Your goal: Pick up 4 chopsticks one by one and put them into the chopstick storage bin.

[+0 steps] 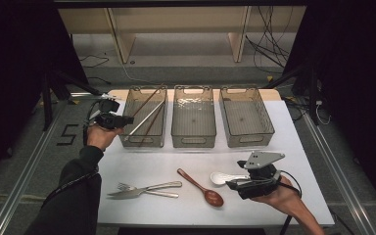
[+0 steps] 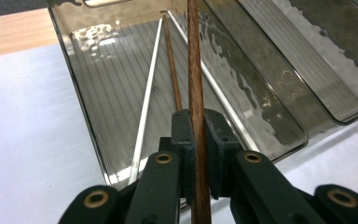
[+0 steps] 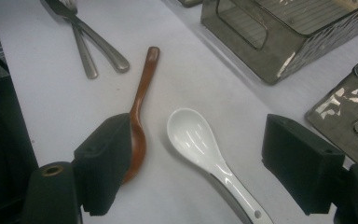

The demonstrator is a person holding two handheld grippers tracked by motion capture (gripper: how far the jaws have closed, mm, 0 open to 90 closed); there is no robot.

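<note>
Item: brown wooden chopstick (image 2: 195,70), long, slim, dark reddish grain, straight. Location: pinched between the closed jaws of the left gripper (image 2: 198,135), its length slanting over the left bin (image 2: 88,102). Inside that smoky clear bin lie a second brown chopstick (image 2: 171,65) and two white ones (image 2: 147,102). Right gripper (image 3: 200,163): jaws spread wide, empty, over the white spoon (image 3: 191,135) beside the wooden spoon (image 3: 142,98).
</note>
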